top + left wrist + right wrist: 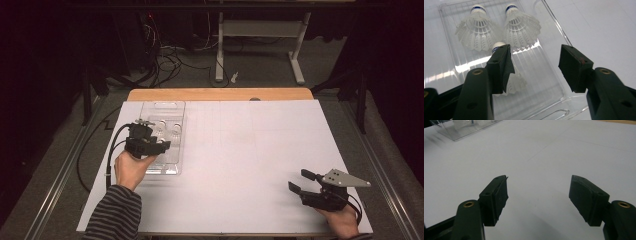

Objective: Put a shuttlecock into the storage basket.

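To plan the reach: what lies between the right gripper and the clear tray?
Only bare white table surface between right gripper and clear tray, in the high view.

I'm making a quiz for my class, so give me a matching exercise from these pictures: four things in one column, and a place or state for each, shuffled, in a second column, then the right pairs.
Things:
1. left gripper
2. right gripper
3. clear plastic tray
4. two upright shuttlecocks

Places or states:
A. lies on the white table sheet at its far left
B. jaws open over bare white sheet, near right corner
C. stand side by side at the tray's far end
D. jaws open above the tray, one jaw in front of a third shuttlecock

Pairs: 1-D, 2-B, 3-A, 4-C
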A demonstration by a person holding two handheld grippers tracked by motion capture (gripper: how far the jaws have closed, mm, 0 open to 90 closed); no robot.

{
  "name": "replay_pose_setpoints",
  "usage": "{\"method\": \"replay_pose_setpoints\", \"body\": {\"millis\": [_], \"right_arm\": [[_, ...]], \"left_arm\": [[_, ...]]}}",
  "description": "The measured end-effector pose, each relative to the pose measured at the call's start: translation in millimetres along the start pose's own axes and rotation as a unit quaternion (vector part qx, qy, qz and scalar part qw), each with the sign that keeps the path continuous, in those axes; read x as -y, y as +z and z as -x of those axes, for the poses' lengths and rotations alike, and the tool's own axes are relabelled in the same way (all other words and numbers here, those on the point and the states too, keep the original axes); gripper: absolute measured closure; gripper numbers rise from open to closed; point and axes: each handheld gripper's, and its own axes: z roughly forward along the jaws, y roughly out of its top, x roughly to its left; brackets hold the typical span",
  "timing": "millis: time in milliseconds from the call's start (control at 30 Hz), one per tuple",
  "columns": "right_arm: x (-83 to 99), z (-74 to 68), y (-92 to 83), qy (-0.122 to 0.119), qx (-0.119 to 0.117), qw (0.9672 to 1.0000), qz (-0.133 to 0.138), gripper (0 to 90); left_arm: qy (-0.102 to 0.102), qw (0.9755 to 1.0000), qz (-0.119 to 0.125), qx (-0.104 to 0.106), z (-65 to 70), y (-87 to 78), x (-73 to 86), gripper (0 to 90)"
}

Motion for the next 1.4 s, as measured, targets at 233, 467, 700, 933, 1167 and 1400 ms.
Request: {"method": "replay_pose_setpoints", "body": {"millis": [233,467,700,933,1167,1400], "right_arm": [[-0.2,-0.9,0.7,-0.004,0.001,1.0000,-0.001,31.9],[-0.1,-0.5,0.5,0.000,0.002,1.0000,-0.001,31.9],[0.1,-0.6,0.5,-0.004,0.000,1.0000,-0.001,31.9],[0.0,-0.3,-2.2,0.001,0.007,1.0000,0.006,32.0],[0.0,-0.4,-1.9,0.004,0.010,0.9999,0.006,32.0],[0.0,-1.0,-1.6,0.002,0.006,1.0000,0.005,32.0]], "left_arm": [[0.004,1.0000,-0.003,0.002,5.2,0.0,0.7,43.3],[0.010,0.9999,-0.005,0.007,11.6,2.1,4.6,42.1],[0.016,0.9999,0.002,0.003,13.9,-4.6,6.8,40.2],[0.018,0.9996,0.021,0.001,15.4,-16.0,11.9,39.9],[0.014,0.9996,0.023,0.007,15.2,-15.4,18.5,40.2],[0.021,0.9993,0.029,0.009,19.9,-20.1,23.5,40.5]]}}
